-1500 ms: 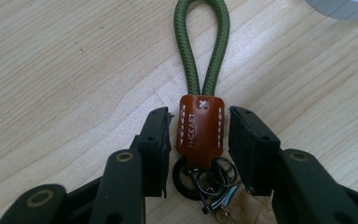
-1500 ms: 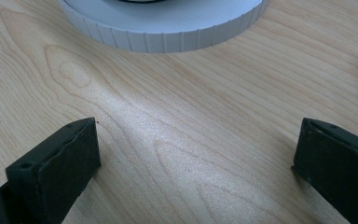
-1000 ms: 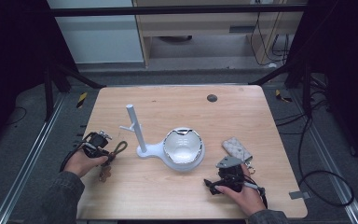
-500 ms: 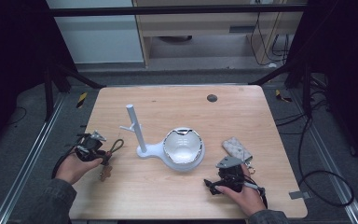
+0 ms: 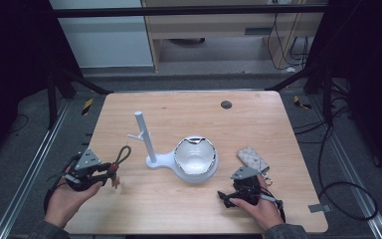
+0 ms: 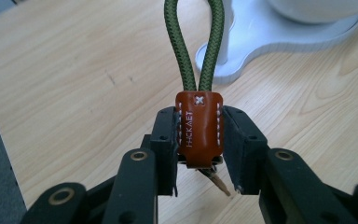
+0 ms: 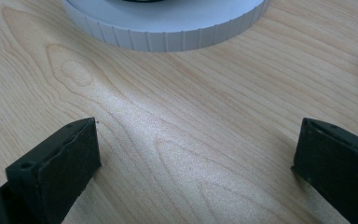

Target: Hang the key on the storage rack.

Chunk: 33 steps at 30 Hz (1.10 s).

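- Clamped between the two black jaws of the left tool (image 6: 199,140) is a brown leather tab (image 6: 199,128) stitched in white, with a green braided cord loop (image 6: 195,42) rising out of its top.
- Seen from the high view, the left tool (image 5: 110,171) is held by the person's left hand (image 5: 67,199) near the left edge of the wooden surface (image 5: 258,119), and the cord loop (image 5: 123,153) is pointed toward the white stand.
- A white stand (image 5: 146,144) with an upright post and a side peg is placed near the middle of the surface, and a shiny round dish (image 5: 195,155) is set on its base.
- The right tool (image 7: 196,154) is held wide, with only bare wood between its jaws.
- In the high view the right tool (image 5: 224,195) is rested low on the surface, just beside a patterned pouch (image 5: 252,158).
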### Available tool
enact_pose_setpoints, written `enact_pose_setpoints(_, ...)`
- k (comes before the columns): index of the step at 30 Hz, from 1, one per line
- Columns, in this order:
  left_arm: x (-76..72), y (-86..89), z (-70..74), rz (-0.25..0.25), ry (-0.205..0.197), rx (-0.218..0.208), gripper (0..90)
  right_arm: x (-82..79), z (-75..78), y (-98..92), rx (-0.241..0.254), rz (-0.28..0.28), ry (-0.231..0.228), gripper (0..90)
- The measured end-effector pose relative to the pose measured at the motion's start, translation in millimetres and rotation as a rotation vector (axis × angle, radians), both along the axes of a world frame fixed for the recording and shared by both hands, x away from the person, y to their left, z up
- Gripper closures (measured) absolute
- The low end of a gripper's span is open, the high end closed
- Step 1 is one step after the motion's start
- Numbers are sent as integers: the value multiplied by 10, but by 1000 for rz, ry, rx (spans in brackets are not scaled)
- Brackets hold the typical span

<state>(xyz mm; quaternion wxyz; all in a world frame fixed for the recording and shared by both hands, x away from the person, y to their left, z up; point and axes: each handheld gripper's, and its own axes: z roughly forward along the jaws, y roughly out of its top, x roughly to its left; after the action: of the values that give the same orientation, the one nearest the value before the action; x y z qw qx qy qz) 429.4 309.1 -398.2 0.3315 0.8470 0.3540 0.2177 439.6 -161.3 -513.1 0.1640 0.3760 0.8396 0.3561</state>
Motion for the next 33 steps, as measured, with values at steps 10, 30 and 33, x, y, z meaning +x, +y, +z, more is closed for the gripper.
enact_pose_setpoints(10, -225, -93, 120, -35, -94, -46, 661, 0, 0, 0, 0, 0, 0, 3)
enact_pose_setpoints(30, -364, -211, 216, -79, -180, -98, 661, 0, 0, 0, 0, 0, 0, 3)
enact_pose_setpoints(33, -379, -214, 236, -69, -203, -114, 661, 0, 0, 0, 0, 0, 0, 3)
